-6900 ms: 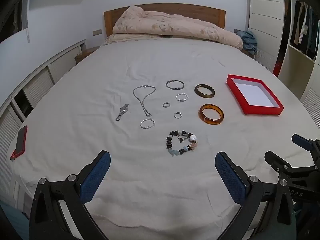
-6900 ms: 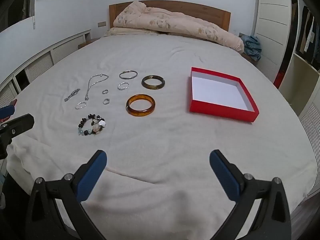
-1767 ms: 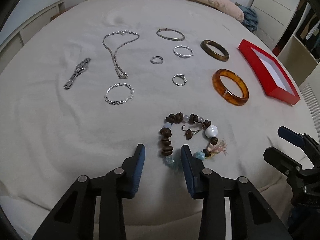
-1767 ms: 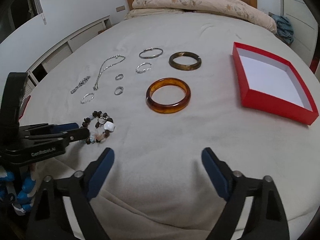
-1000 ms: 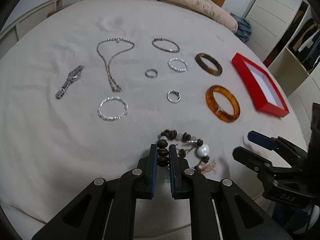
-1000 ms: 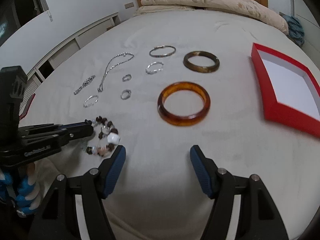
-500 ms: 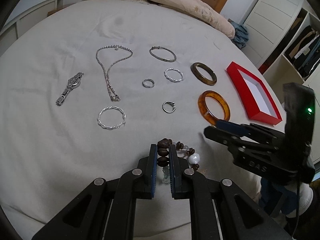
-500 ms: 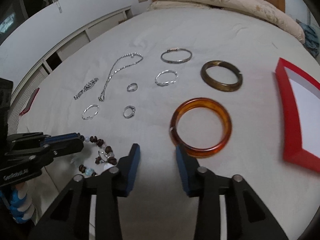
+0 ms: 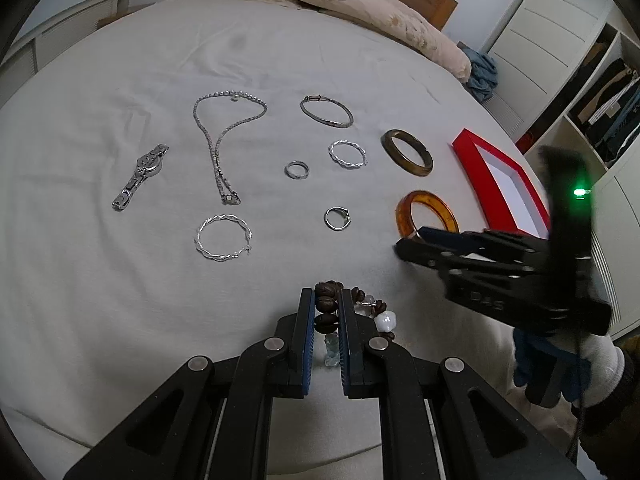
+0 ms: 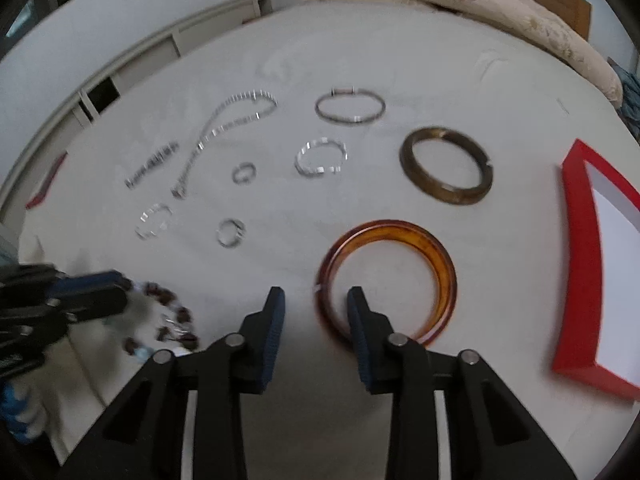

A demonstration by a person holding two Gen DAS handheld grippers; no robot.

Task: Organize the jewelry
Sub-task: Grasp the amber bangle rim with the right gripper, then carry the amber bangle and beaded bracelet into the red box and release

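Amber translucent bangle (image 10: pixel 388 280) lies flat on the off-white bedsheet (image 9: pixel 100 280), w/ the right gripper (image 10: pixel 316 312) straddling its near-left rim: one blue pad inside the ring, one outside. Jaws are closing, pads not yet pressing the rim. A sec ago they stood much wider and short of the bangle.

Left gripper (image 9: pixel 324 320) jaws are clamped on the dark brown bead section of the mixed bead bracelet (image 9: pixel 352 312), same hold as a sec ago; the white bead trails just right of the pads.

Count on the bed:
- 2 thick bangles: amber one, plus dark olive-brown bangle (image 9: pixel 407 153) behind it.
- 1 thin plain silver bangle (image 9: pixel 327 111).
- 2 twisted silver bracelets: (image 9: pixel 224 237) nr left, (image 9: pixel 347 153) centre.
- 2 small silver rings (image 9: pixel 297 169), (image 9: pixel 337 218).
- 1 silver chain necklace (image 9: pixel 224 136).
- 1 silver metal-band watch (image 9: pixel 140 177), far left.
- 1 bead bracelet.
- 1 red shallow box w/ white inside (image 10: pixel 580 264), empty, right of the bangles.

All loose pieces sit where they were earlier; only the bead bracelet has bunched up twd the left gripper.
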